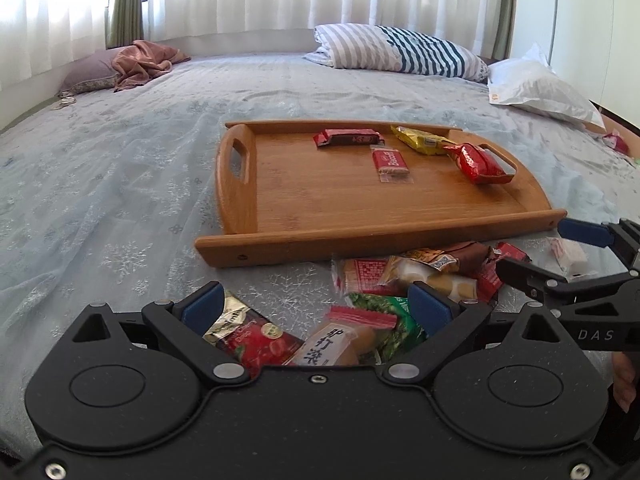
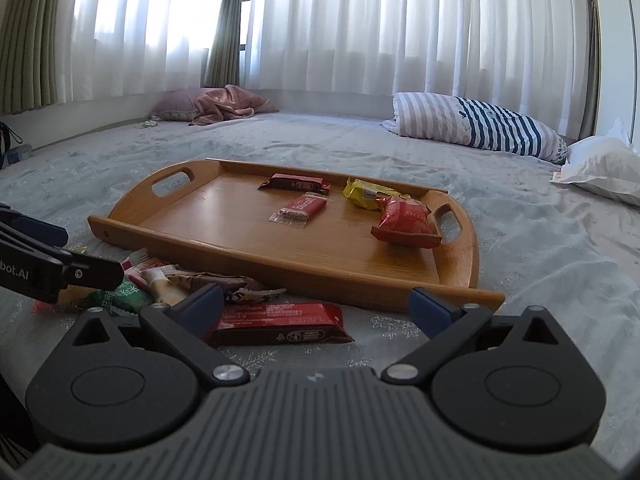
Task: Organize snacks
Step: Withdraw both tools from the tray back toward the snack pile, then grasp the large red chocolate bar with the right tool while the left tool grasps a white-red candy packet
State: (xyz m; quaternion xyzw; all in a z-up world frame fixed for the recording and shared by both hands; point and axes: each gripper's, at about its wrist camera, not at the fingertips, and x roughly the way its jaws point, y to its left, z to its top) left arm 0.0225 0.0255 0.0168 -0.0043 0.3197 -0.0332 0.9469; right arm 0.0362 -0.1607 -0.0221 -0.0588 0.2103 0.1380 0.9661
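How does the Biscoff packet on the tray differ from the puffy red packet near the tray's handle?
The Biscoff packet is flat and slim with clear sealed ends; the puffy red packet is bulky and crinkled. The Biscoff packet lies mid-tray, while the puffy red packet sits against the right handle of the tray. Both are red, sealed, and already on the tray.

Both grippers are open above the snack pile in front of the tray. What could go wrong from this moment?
1. The left gripper hangs over overlapping packets, so it may pinch two together.
2. The wooden tray lies on a soft bedspread; pressing it might tilt it.
3. The right gripper could crush the dark red bar.
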